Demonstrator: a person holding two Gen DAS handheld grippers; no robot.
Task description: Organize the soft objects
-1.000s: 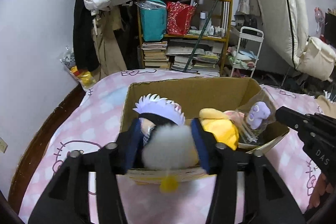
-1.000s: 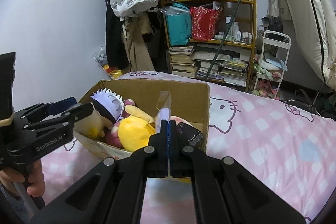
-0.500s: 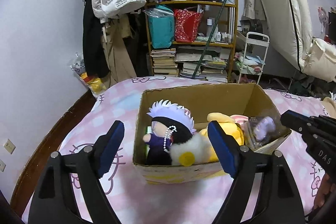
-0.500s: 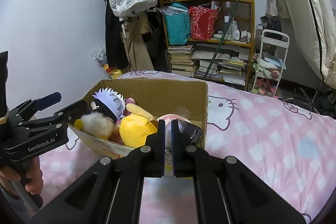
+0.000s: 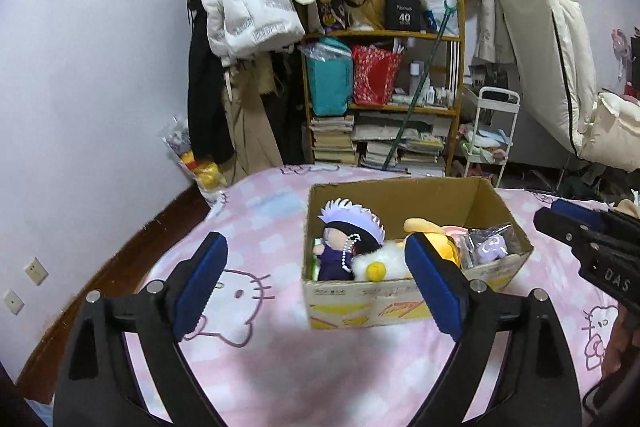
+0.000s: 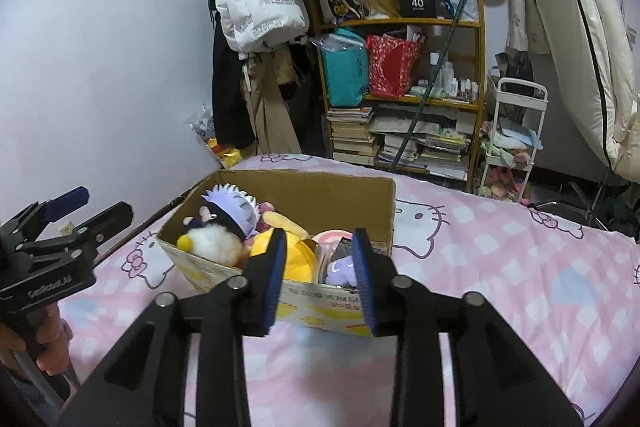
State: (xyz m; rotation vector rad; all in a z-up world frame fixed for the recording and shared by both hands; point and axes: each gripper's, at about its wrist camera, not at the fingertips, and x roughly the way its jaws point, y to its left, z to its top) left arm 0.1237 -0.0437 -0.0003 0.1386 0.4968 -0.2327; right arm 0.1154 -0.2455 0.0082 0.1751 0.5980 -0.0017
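An open cardboard box (image 5: 360, 297) stands on the pink bed; it also shows in the right wrist view (image 6: 352, 201). Inside lie a doll with pale purple hair (image 5: 348, 231), a white fluffy plush (image 5: 380, 261), a yellow plush (image 5: 434, 233) and a bagged purple toy (image 5: 494, 247). My left gripper (image 5: 316, 281) is open and empty, held back from the box's near side. My right gripper (image 6: 320, 277) is open and empty, just in front of the box, with the bagged purple toy (image 6: 342, 271) showing between its fingers.
The pink Hello Kitty sheet (image 5: 248, 291) covers the bed. A dark wooden bed edge (image 5: 120, 263) runs along the left by the wall. Beyond the bed stand a cluttered bookshelf (image 5: 384, 107), hanging coats (image 5: 240, 27) and a white trolley (image 5: 490, 135).
My left gripper let go of the white fluffy plush, opened wide and drew back. My right gripper opened, let go of the bagged purple toy and drew back. Both toys now lie in the box.
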